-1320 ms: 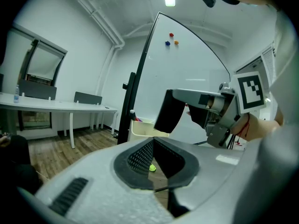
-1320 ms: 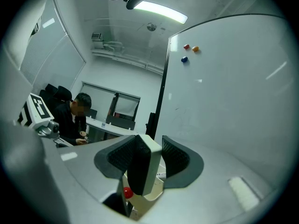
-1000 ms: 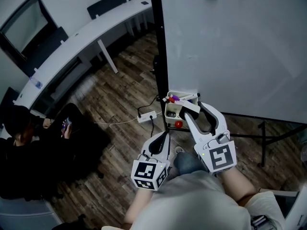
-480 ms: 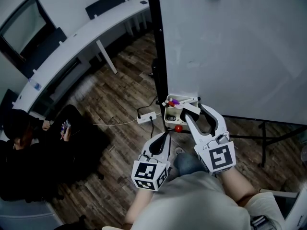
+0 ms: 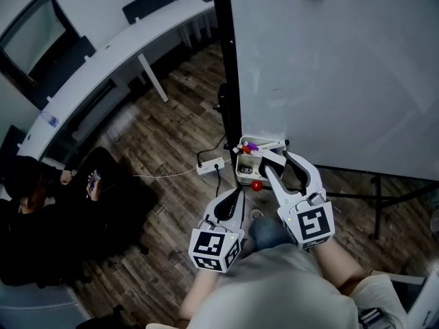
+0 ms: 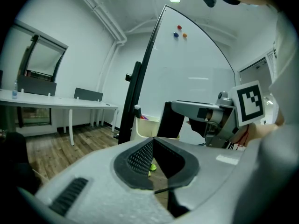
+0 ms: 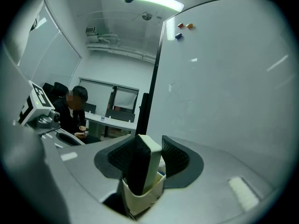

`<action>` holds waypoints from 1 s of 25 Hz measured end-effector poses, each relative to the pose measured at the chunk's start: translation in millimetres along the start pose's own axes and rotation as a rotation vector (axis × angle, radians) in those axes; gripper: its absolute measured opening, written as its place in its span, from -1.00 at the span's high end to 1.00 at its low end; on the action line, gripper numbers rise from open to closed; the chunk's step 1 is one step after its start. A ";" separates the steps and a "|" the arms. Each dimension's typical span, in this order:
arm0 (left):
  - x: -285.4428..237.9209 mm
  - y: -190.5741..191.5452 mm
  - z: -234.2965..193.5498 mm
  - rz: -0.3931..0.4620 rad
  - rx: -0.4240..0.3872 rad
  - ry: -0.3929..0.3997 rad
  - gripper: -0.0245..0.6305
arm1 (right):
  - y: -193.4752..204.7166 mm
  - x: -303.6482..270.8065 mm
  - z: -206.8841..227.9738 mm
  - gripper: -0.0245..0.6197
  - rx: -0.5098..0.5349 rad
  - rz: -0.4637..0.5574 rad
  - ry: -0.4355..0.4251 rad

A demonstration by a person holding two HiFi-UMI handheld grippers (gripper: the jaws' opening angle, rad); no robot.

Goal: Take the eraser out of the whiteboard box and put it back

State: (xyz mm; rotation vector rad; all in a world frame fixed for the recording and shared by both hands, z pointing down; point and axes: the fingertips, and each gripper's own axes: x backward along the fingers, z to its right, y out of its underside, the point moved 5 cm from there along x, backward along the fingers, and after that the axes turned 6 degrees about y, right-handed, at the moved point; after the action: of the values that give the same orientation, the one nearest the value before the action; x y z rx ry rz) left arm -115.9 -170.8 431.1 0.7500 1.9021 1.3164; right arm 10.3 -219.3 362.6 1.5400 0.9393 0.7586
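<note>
Right gripper [image 7: 149, 143] pinches the eraser [image 7: 145, 164] upright at lower centre of its own view, the eraser's lower end already inside the whiteboard box [image 7: 140, 197]. Left gripper [image 6: 153, 143] sits pressed together and empty (lower centre of the head view). The eraser leans a little, so it could catch the box rim or the markers [image 5: 248, 144] – a hard push might tip or dislodge the box, and an early release could drop it to the floor.

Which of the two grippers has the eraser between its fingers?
The right gripper: its fingers clamp the eraser at the whiteboard box. The left gripper has its fingers together with nothing between them.
</note>
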 end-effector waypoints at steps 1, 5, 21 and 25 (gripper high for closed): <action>-0.2 0.4 -0.1 -0.001 0.001 -0.001 0.93 | 2.4 -0.8 0.1 0.34 0.003 -0.003 -0.002; -0.3 1.8 -1.3 -0.008 0.006 -0.006 0.93 | 14.5 -2.3 -1.4 0.34 -0.013 -0.053 -0.005; 4.9 4.1 2.8 -0.017 0.009 -0.015 0.93 | 39.0 -4.1 -7.5 0.34 -0.019 -0.121 -0.027; 6.4 6.3 5.3 -0.021 0.009 -0.012 0.93 | 44.0 -4.7 -8.6 0.34 -0.016 -0.130 -0.029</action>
State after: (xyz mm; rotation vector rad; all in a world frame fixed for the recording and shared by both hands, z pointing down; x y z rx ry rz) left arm -114.9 -161.0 434.3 0.7382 1.9031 1.2884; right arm 7.7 -221.9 407.5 1.4579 0.9992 0.6480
